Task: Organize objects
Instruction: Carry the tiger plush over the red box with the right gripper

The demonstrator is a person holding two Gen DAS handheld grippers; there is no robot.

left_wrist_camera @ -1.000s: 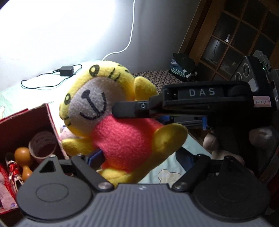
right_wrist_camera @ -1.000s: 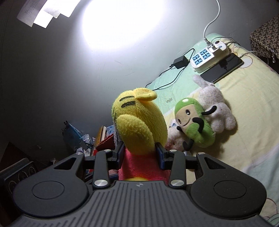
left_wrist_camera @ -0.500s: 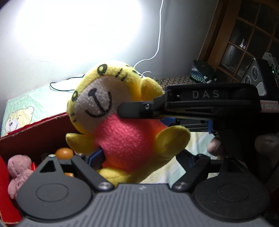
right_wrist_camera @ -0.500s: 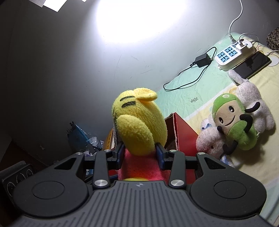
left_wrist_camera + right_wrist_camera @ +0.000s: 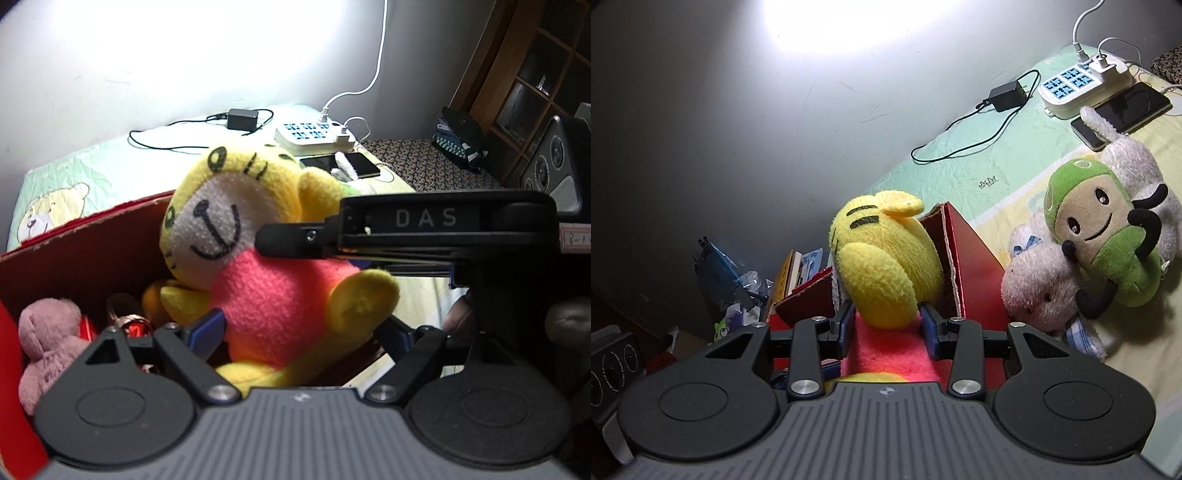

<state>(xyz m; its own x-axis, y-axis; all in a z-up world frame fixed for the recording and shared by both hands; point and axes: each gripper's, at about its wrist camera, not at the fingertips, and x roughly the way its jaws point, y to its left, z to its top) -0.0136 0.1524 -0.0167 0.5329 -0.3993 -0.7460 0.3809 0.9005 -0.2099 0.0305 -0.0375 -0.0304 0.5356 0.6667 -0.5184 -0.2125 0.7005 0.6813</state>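
Note:
A yellow tiger plush (image 5: pixel 258 266) in a red shirt hangs over the open red box (image 5: pixel 92 251), tilted with its face up. In the left wrist view my right gripper (image 5: pixel 280 243) reaches in from the right. It is shut on the plush's red body just under the head (image 5: pixel 882 251), with the pads (image 5: pixel 929 328) pressed into both sides. My left gripper (image 5: pixel 301 328) straddles the plush's lower body and its jaws are opening. The left pad (image 5: pixel 207 328) lies against the plush, while the right pad stands off it. The box's corner (image 5: pixel 971 266) shows behind the plush.
Inside the box lie a pink plush (image 5: pixel 44 343) and a shiny red item (image 5: pixel 133 326). On the bed right of the box rest a green plush (image 5: pixel 1108 240) and a white one (image 5: pixel 1041 291). A power strip (image 5: pixel 1082 85), phone (image 5: pixel 1126 107) and adapter (image 5: pixel 1004 98) sit near the wall.
Both grippers have carried the plush sideways and down until it hangs over the red box. The box's inside now fills the lower left of the left wrist view.

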